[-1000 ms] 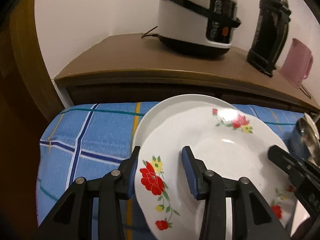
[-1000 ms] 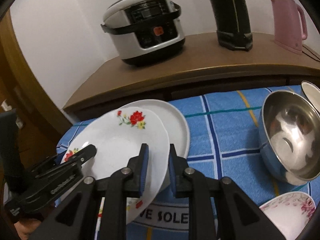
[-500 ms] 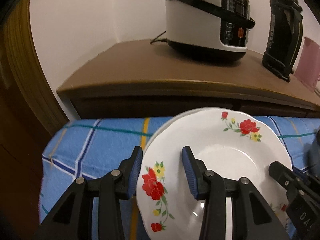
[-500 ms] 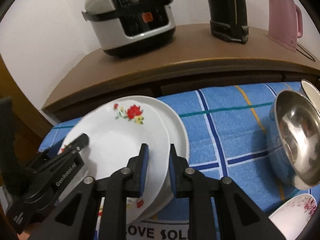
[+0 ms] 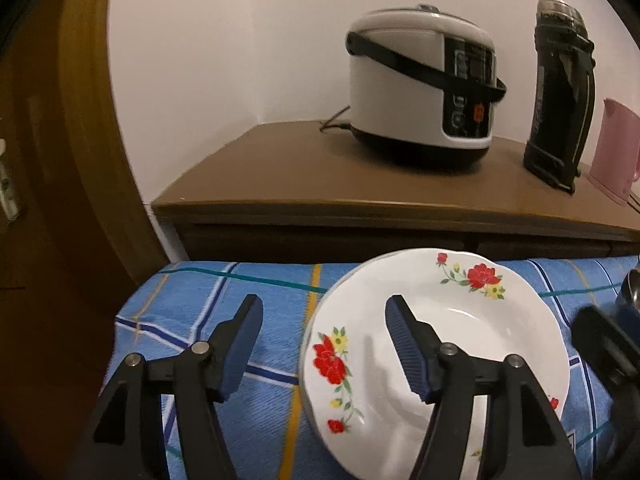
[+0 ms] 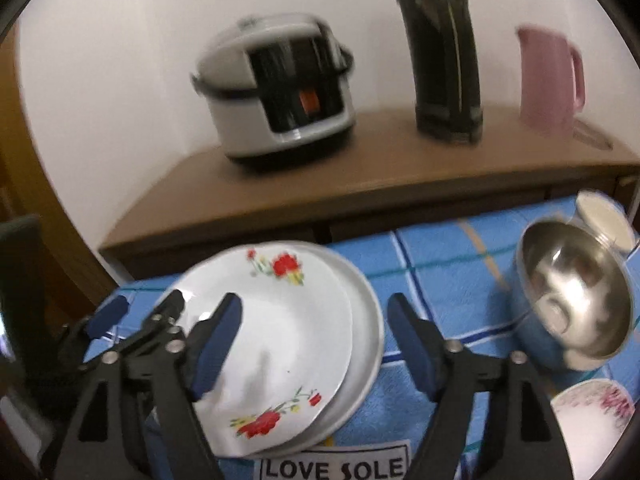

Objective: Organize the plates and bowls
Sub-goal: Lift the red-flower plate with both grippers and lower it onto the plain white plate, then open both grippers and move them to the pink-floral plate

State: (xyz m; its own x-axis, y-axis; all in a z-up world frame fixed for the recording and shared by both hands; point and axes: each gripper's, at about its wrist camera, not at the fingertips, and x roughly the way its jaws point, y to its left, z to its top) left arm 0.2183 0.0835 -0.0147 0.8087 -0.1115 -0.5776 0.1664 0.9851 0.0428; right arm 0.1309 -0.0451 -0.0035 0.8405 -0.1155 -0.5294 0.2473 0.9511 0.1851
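Both grippers, left [image 5: 320, 348] and right [image 6: 316, 340], have just spread off the flowered plate [image 6: 276, 332] now stacked on the plain plate [image 6: 366, 320]; draw them back level to avoid nudging it.

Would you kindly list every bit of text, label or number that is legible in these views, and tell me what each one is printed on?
"LOVE SOLE": black capitals on a white panel printed on the blue checked cloth, by the near edge of the stacked plates.
Rice cooker control panel: buttons and markings there, too small and blurred to read.
Dark flask: no legible label.
Nothing else readable.
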